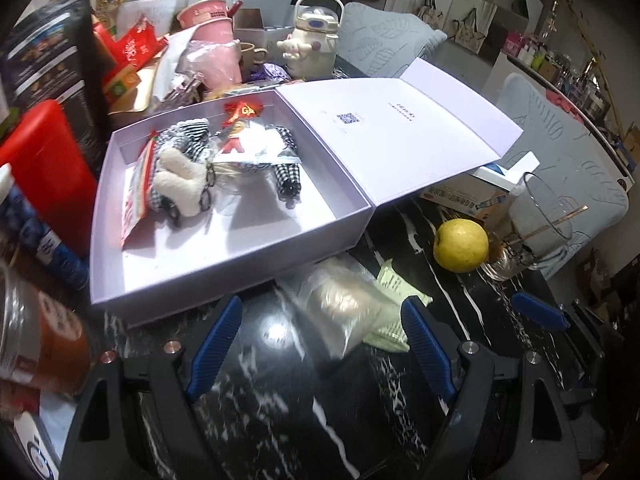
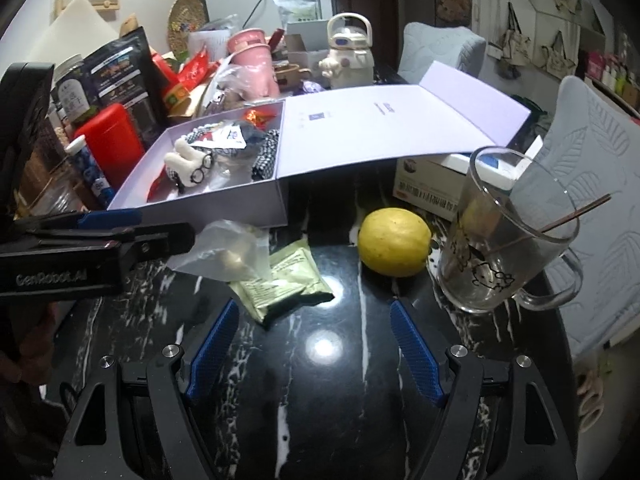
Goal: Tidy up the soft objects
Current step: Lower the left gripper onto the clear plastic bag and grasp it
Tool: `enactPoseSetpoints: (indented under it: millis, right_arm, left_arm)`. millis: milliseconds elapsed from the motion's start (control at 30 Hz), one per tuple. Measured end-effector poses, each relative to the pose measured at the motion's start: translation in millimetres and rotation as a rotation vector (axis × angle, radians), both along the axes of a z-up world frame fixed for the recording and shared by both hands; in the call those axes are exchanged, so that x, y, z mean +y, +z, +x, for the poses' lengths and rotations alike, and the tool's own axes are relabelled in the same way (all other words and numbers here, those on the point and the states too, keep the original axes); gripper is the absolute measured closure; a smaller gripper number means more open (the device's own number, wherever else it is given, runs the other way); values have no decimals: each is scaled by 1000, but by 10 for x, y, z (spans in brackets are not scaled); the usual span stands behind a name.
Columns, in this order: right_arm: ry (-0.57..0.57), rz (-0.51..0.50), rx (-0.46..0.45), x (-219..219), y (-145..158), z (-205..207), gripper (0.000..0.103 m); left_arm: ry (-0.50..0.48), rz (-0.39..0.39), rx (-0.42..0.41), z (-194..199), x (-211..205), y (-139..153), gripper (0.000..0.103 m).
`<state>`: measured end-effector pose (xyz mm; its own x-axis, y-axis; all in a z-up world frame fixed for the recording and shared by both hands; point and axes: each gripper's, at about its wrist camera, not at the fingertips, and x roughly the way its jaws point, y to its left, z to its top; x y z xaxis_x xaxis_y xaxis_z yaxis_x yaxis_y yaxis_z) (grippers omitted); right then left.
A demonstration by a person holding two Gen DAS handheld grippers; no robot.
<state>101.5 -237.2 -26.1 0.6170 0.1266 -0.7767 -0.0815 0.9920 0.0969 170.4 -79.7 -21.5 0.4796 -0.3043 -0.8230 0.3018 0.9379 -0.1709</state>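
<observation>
The clear plastic bag (image 1: 340,312) with a small cream plush inside lies on the black marble table (image 1: 280,420), just in front of the open lilac box (image 1: 224,276) and partly on top of a green sachet (image 2: 288,280). It looks light, soft and slippery, so its crinkly film may slide; the plump middle over the plush seems the best hold. The left gripper (image 1: 324,344) and right gripper (image 2: 316,348) both stand wide apart, holding nothing.

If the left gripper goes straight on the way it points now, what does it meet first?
Probably the clear plastic bag lying on the green packet; the open left gripper already frames it. Depth is unclear.
</observation>
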Motion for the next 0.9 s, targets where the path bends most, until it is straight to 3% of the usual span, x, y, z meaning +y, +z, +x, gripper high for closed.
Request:
enactPoseSetpoints:
  millis: [167, 300, 533, 567, 700, 900]
  right_arm:
    - [-14, 18, 31, -88, -91, 100, 24]
    - [-22, 16, 53, -131, -158, 149, 24]
    - [-19, 12, 73, -142, -227, 177, 24]
    - [-16, 14, 75, -135, -235, 187, 24]
    - [-1, 22, 76, -104, -250, 205, 24]
    - [20, 55, 91, -43, -307, 269, 24]
  left_arm:
    - [-17, -10, 38, 181, -105, -176, 21]
    - [-16, 38, 58, 282, -184, -353, 21]
    - [-31, 16, 151, 392, -199, -621, 21]
    - [-27, -2, 133, 379, -171, -617, 22]
    - [-26, -10, 111, 332, -115, -615, 45]
    - [-32, -2, 114, 127, 22, -604, 56]
